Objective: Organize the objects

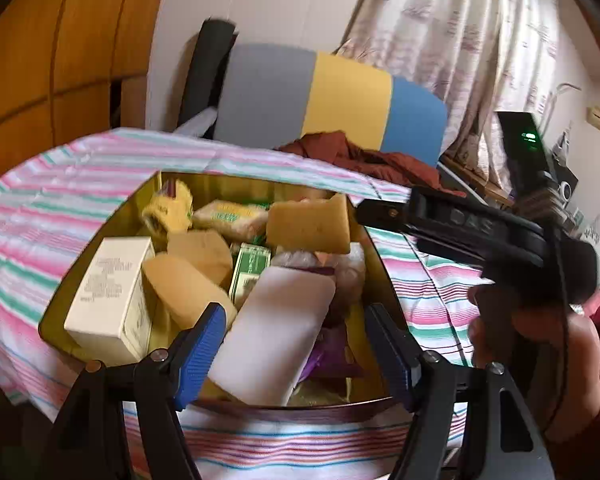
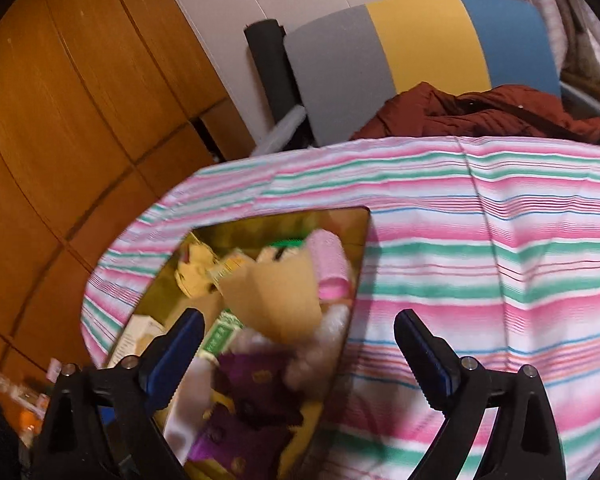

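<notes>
Both my left tongs (image 1: 296,344) and right tongs (image 2: 298,356) gape empty; the white foam block (image 1: 272,336) between the left looks light, squashy—grip its long sides.

A wooden wardrobe (image 2: 80,120) is standing beside a white wall (image 1: 260,0); curtains (image 1: 460,32) are hanging behind a chair (image 1: 328,96).
</notes>
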`<state>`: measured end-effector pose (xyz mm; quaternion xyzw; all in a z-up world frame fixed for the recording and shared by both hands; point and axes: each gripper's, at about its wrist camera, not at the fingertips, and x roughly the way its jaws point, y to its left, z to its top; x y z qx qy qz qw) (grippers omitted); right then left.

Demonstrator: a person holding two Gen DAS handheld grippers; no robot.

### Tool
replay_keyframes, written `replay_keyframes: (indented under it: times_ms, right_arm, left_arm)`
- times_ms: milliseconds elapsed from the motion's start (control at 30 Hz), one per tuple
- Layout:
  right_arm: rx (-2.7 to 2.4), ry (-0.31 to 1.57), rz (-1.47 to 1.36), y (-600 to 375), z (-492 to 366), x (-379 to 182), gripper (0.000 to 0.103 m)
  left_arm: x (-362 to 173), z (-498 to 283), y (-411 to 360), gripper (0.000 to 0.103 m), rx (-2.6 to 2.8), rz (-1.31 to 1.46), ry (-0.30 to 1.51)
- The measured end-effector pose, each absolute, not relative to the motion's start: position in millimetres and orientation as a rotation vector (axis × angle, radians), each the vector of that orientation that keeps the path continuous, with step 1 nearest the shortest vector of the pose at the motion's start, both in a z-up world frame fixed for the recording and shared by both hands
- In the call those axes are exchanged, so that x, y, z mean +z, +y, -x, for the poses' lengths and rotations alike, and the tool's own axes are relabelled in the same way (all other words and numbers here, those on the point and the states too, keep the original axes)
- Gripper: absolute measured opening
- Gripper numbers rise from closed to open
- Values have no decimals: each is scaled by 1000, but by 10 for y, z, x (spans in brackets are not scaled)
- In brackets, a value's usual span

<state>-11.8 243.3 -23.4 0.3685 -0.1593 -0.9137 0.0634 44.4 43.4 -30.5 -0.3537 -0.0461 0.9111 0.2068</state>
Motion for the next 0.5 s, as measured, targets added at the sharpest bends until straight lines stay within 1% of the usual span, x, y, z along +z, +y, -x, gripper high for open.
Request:
replay_keyframes:
  times_ms: [67, 267, 367, 500]
  right_arm:
    - [-2787, -420, -1153, 2371, 71, -212, 103]
    - [-2866, -242, -1185, 2206, -64, -103, 103]
    - [-2908, -186, -1221, 2145, -85, -73, 103]
    - [-2927, -164, -1268, 2074, -117, -91, 103]
  left_arm:
    - [-290, -424, 407, 73, 2564, 1025, -138]
    - [-132, -423, 312, 73, 2743, 1031, -52]
    - [-44, -408, 202, 73, 2845, 1029, -40]
    - [-7, -363, 97, 73, 2932, 1047, -11]
